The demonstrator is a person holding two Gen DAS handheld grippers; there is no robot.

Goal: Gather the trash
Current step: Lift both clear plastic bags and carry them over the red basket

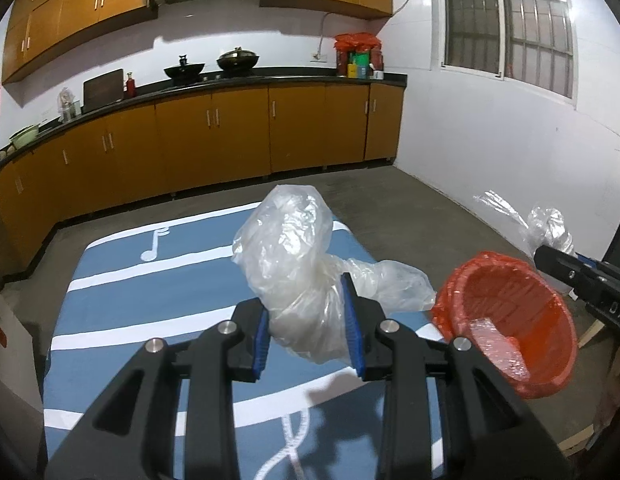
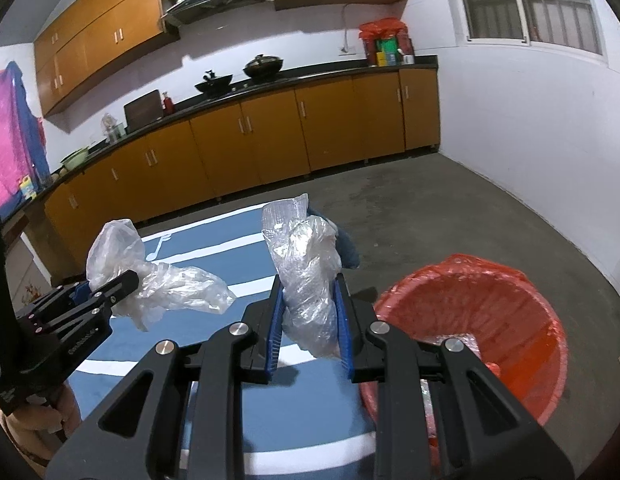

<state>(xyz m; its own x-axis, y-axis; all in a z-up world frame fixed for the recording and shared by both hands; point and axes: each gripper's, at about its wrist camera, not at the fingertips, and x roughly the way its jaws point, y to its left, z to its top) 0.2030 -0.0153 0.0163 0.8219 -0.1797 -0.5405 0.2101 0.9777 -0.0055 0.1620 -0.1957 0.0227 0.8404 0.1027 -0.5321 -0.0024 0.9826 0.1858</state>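
My left gripper (image 1: 306,312) is shut on a crumpled clear plastic bag (image 1: 290,248) and holds it above the blue table (image 1: 130,304). It also shows in the right wrist view (image 2: 106,286) with its bag (image 2: 166,280). My right gripper (image 2: 308,316) is shut on a crinkled clear plastic wrapper (image 2: 306,268), just left of the trash bin. In the left wrist view the right gripper (image 1: 550,258) holds the wrapper (image 1: 546,224) above the bin's far rim. The bin (image 1: 510,320) (image 2: 470,332) has a red liner and a clear scrap inside (image 1: 498,348).
The table has a blue cloth with white stripes and music notes. Beyond it are a concrete floor (image 2: 450,208) and orange kitchen cabinets (image 1: 230,140) with woks on the counter. A white wall (image 2: 530,140) stands to the right.
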